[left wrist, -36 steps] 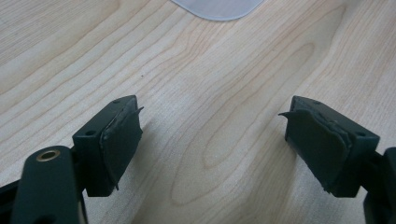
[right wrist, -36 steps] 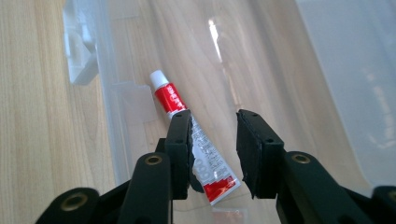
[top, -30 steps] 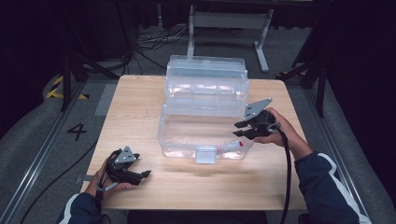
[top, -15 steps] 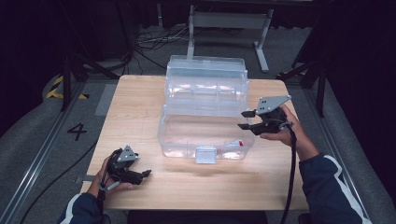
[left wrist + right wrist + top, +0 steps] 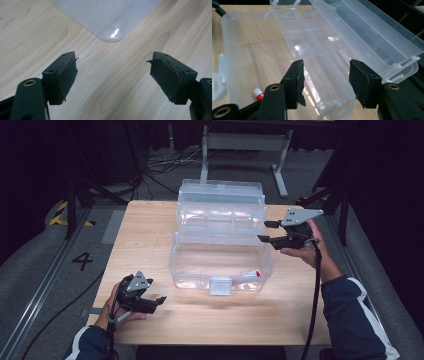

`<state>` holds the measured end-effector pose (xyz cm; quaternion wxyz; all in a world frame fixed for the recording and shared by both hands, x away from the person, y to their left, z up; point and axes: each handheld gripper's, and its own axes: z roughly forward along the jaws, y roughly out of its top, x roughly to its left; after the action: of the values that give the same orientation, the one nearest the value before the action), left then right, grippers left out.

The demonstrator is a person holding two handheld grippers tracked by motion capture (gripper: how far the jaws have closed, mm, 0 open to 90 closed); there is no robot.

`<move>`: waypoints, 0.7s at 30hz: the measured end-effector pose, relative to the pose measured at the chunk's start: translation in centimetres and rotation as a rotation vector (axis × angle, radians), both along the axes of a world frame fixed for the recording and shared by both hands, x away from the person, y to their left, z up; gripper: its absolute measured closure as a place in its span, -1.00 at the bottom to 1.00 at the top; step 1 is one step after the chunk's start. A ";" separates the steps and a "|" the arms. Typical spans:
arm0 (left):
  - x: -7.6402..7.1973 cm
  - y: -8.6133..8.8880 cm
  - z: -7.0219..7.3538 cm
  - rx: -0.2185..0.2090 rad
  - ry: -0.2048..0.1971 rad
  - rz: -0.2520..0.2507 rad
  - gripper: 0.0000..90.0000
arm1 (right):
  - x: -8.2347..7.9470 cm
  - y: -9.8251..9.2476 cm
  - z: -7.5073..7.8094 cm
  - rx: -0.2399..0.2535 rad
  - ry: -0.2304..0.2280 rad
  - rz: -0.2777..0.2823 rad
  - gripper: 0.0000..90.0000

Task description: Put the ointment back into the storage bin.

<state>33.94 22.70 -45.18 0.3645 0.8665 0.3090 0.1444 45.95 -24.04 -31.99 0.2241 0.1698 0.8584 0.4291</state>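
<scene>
A clear plastic box (image 5: 220, 262) stands in the middle of the wooden table, its lid (image 5: 220, 202) thrown back. A small red-capped item (image 5: 254, 274) lies in its near right corner, also seen low in the right gripper view (image 5: 258, 93). My right gripper (image 5: 262, 231) hovers at the box's right side by the hinge. Its jaws (image 5: 326, 65) have just been opening; the pads press on nothing, with clear plastic behind them. My left gripper (image 5: 159, 302) is at the table's near left, open and empty (image 5: 112, 61), though its jaws have just been closing slightly.
A rounded corner of the box (image 5: 107, 17) lies ahead of the left gripper over bare wood. The table (image 5: 150, 235) has free room left of the box and along its front edge. Cables and a metal stand (image 5: 245, 145) sit on the floor behind.
The right gripper lifted away from the box's near right part toward the hinge side, and its jaws widened. The left gripper rose a little off the table.
</scene>
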 end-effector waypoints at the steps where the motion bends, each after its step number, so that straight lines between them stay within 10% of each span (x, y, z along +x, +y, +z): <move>1: -0.1 -0.2 0.4 0.000 -0.014 -0.003 -0.52 | 0.3 0.1 0.1 -0.006 -0.011 -0.013 0.03; 11: -0.1 -1.4 3.9 -0.033 -0.097 -0.031 -0.50 | 2.3 0.9 1.4 0.042 -0.018 -0.021 0.01; 21: 0.1 -3.3 6.6 -0.061 -0.164 -0.114 -0.43 | 4.5 2.9 1.8 -0.032 -0.008 -0.036 0.01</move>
<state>34.04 19.36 -38.55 0.4223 0.8564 0.2325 0.1846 50.47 -21.19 -30.23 0.2379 0.1801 0.8610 0.4120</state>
